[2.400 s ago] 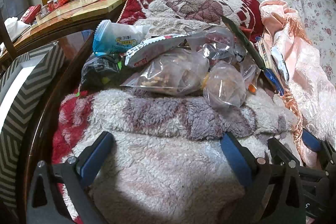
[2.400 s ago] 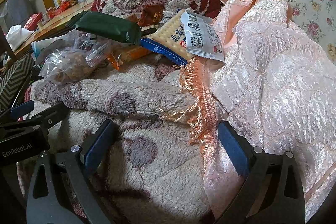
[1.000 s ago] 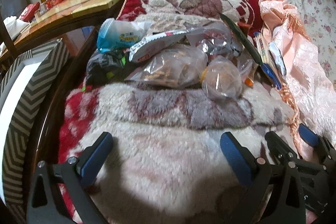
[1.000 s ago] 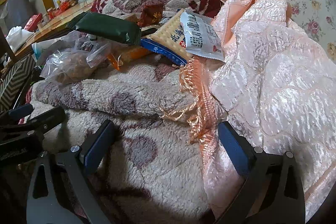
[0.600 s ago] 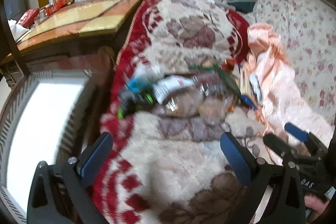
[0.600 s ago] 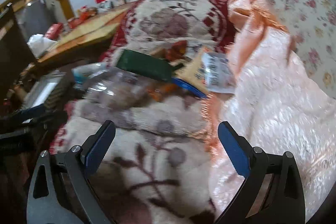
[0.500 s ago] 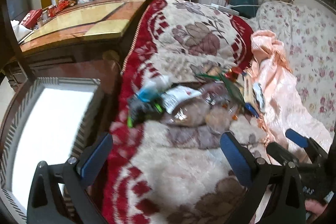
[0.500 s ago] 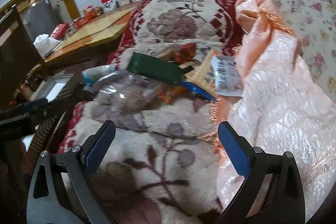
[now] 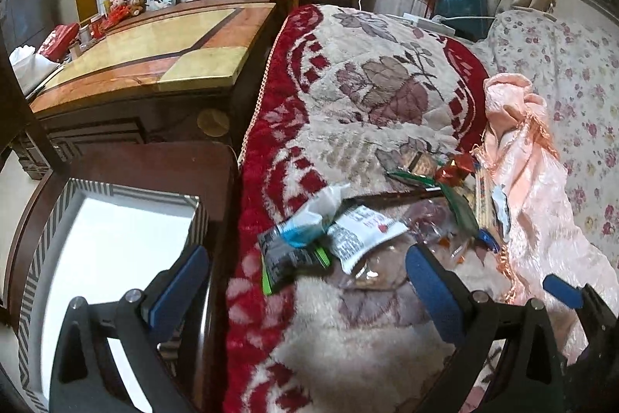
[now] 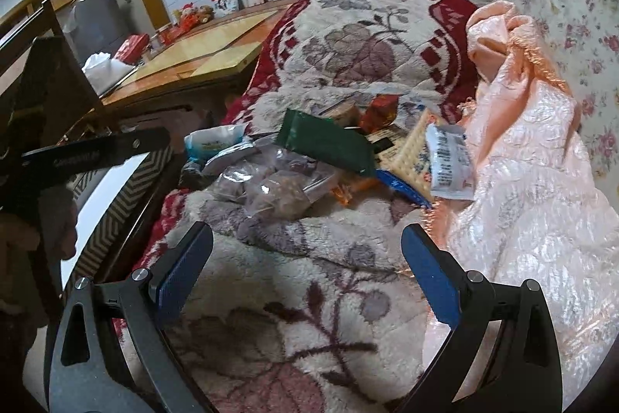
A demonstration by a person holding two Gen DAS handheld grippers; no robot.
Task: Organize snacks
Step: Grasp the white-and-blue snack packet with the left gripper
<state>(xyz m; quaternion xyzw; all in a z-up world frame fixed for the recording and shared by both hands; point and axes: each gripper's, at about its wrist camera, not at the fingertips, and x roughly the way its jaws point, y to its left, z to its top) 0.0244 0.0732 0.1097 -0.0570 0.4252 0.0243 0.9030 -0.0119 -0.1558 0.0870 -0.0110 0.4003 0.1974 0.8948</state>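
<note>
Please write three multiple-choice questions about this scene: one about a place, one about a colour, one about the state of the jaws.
1. The snack pile lies on:
A. the floral blanket
B. the wooden table
C. the floor

2. The long flat packet on top of the pile is:
A. yellow
B. dark green
C. white

3. The jaws of both grippers are:
A. shut on a snack
B. shut, empty
C. open, empty

Answers:
1 A: the snack pile rests on the floral blanket.
2 B: the long flat packet is dark green.
3 C: left gripper and right gripper hold nothing.
</note>
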